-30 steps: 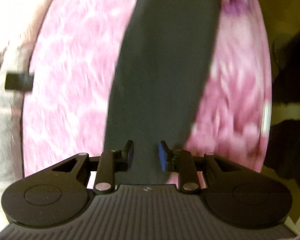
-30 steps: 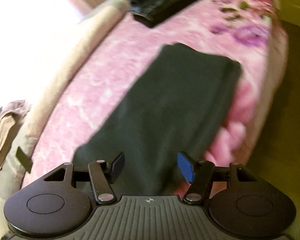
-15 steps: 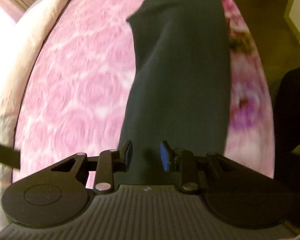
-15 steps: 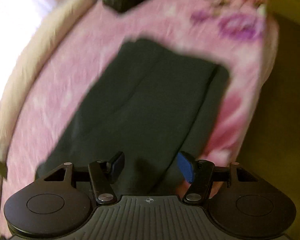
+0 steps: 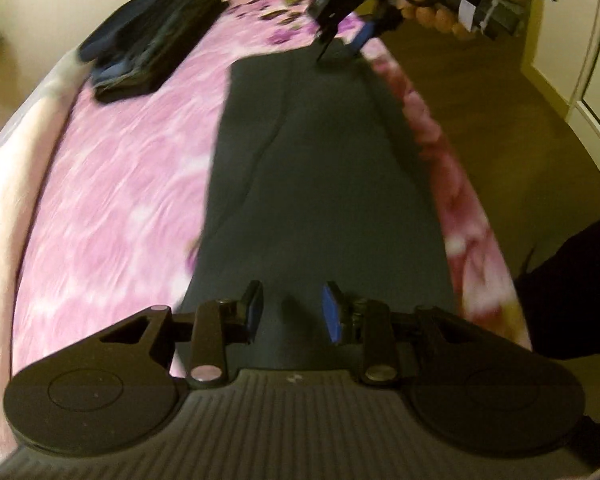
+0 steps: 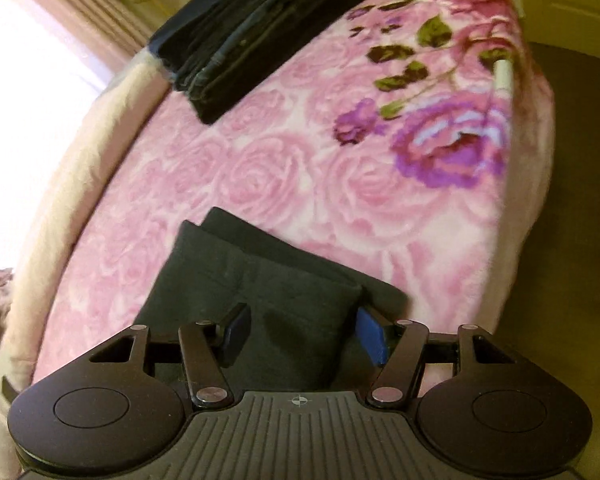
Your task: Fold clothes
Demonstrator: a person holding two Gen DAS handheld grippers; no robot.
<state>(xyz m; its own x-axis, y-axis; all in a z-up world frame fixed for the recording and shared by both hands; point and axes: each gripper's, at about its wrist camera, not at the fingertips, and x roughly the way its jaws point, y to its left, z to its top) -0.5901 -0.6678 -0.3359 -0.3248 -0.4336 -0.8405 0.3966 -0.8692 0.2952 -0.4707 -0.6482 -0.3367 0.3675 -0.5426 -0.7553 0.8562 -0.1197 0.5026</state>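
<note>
- We count one stack of folded dark clothes [image 6: 256, 28], lying ahead and to the left of both claws on the one pink floral blanket [image 6: 300, 168].
- We count one dark garment [image 5: 320, 184], laid out long on that blanket; it stretches from just under the left claw [image 5: 290, 308] away to the right claw [image 5: 342, 46] at its far end.
- Our left claw stands narrowly parted above the garment's near end, nothing caught between its pads.
- In the right wrist view the garment's end [image 6: 260, 292] shows two layers, one corner overlapping the other.
- Our right claw [image 6: 302, 334] has just been closing; its jaws stand about half open with the garment's edge between them, and the blue pad [image 6: 370, 336] sits at the fabric's right edge. We cannot tell that the pads press it yet.
</note>
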